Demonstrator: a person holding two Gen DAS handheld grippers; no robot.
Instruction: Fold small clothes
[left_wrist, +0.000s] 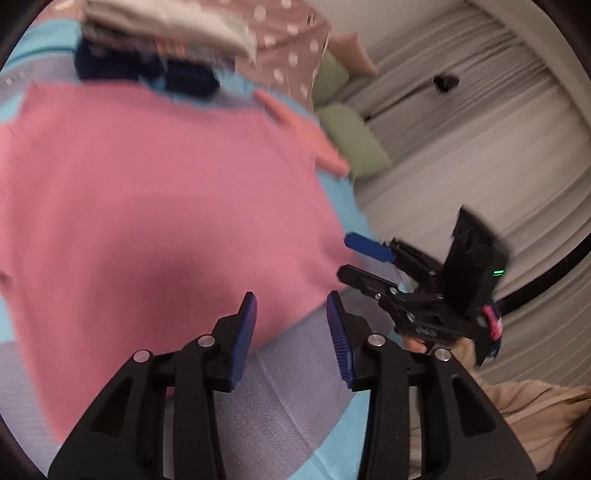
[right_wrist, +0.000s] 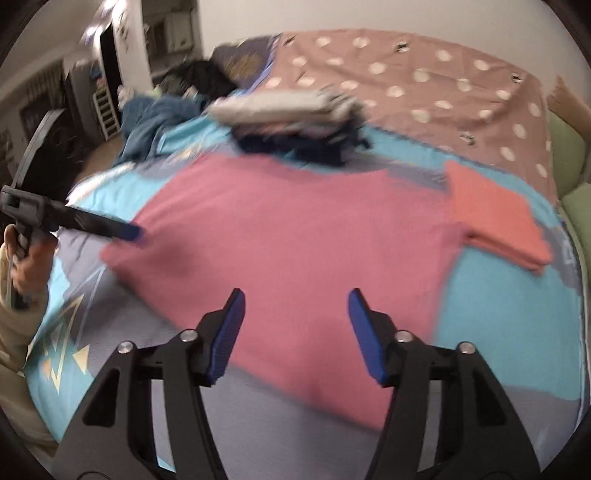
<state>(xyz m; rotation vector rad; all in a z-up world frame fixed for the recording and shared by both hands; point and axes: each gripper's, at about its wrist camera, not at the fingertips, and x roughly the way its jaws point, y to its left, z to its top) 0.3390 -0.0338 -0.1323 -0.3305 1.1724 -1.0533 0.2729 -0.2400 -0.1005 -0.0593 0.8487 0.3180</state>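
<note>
A pink garment (left_wrist: 166, 203) (right_wrist: 295, 229) lies spread flat on the bed. My left gripper (left_wrist: 291, 299) hovers open above its near edge, with nothing between the blue pads; in the right wrist view it shows at the cloth's left corner (right_wrist: 125, 230). My right gripper (right_wrist: 295, 295) is also open and empty, over the garment's near edge. It appears in the left wrist view (left_wrist: 354, 260) at the cloth's right side, held by a hand. Both views are blurred.
A folded orange cloth (right_wrist: 495, 221) lies to the right of the pink one. A stack of folded clothes (right_wrist: 295, 114) sits behind it on the blue patterned sheet (right_wrist: 509, 314). A brown dotted cover (right_wrist: 424, 81), green cushions (left_wrist: 351, 136) and a curtain (left_wrist: 480, 147) lie beyond.
</note>
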